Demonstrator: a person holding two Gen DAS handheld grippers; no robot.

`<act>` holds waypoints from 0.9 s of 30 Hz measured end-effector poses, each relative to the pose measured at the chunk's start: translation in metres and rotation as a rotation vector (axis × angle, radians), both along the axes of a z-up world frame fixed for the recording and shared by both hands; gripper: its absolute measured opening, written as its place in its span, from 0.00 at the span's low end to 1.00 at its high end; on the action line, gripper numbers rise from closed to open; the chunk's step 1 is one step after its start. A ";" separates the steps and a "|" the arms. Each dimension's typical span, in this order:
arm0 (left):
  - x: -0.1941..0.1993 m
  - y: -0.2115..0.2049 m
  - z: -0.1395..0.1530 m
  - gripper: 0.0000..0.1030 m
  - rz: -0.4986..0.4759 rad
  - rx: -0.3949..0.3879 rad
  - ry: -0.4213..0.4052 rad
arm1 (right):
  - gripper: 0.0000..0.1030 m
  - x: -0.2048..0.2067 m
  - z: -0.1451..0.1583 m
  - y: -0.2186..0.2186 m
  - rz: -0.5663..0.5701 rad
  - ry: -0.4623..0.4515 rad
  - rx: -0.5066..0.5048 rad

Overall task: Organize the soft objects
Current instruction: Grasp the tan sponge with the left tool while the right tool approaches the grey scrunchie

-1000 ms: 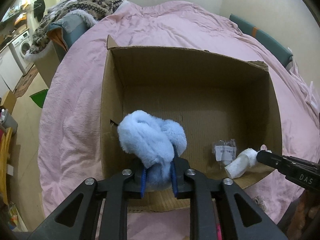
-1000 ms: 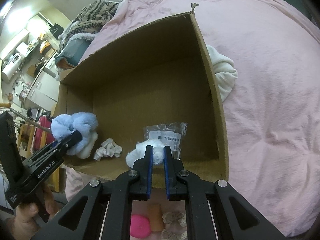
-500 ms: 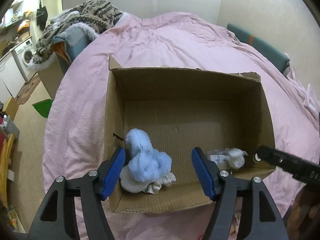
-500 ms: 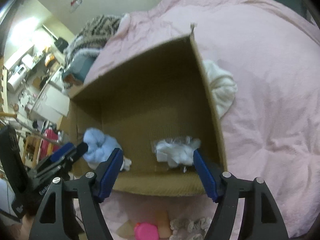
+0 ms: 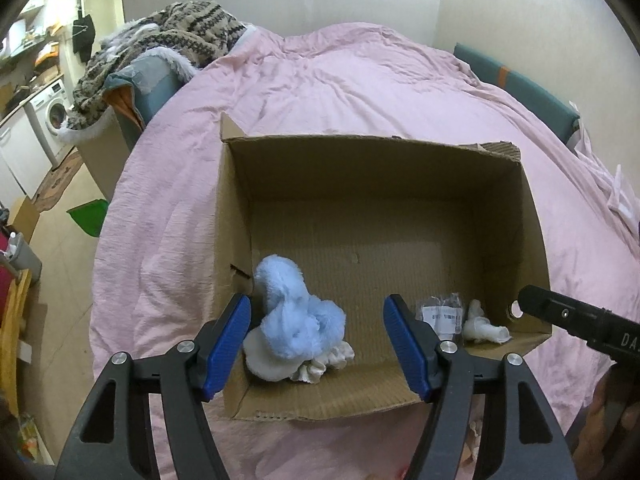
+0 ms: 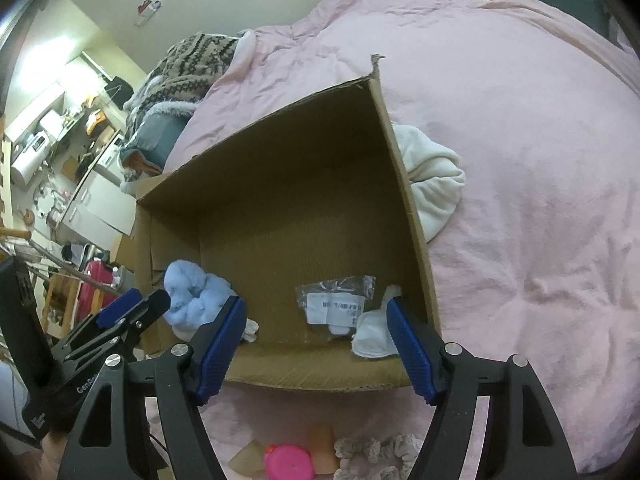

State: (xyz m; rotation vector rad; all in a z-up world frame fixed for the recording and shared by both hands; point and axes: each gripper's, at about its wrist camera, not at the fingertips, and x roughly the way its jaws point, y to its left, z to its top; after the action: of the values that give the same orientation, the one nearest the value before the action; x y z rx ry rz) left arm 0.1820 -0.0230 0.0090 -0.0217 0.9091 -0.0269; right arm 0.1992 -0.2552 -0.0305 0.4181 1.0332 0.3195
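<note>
1. Right now the blue fluffy toy (image 5: 298, 320) lies inside the cardboard box (image 5: 236, 216), near-left corner, on top of a white soft item (image 5: 266, 364) & a small cream frilly piece (image 5: 320, 364).
2. Same toy in right wrist view (image 6: 192, 300), against the box's left wall.
3. Near-right corner of box: clear plastic bag w/ white label (image 6: 336, 306), and a white rolled cloth (image 6: 370, 338) touching it.
4. Left gripper (image 5: 318, 344): jaws wide apart, holding nothing, blue pads either side of the toy, above the box's near edge.
5. Right gripper (image 6: 316, 346): also spread wide, nothing held, over the near edge w/ bag & cloth betw. the pads.
6. Box sits on a bed w/ pink duvet (image 5: 360, 80); white bundled cloth (image 6: 432, 176) lies outside, touching the box's right wall.
7. Near side, on the bed below the box: pink round item (image 6: 288, 462), cream lacy pieces (image 6: 372, 450).
8. Bkgd: patterned knit blanket (image 5: 176, 36) on a pile, washing machine (image 5: 52, 112) far left.
</note>
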 end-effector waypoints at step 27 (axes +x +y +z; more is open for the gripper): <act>-0.078 0.011 0.004 0.64 -0.031 -0.046 0.089 | 0.75 -0.062 -0.004 -0.030 -0.053 0.108 -0.019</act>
State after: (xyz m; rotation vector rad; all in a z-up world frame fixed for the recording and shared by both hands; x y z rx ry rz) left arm 0.1044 -0.0119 0.0126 -0.0513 0.9979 -0.0764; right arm 0.1374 -0.2853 -0.0347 0.4489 1.1276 0.2411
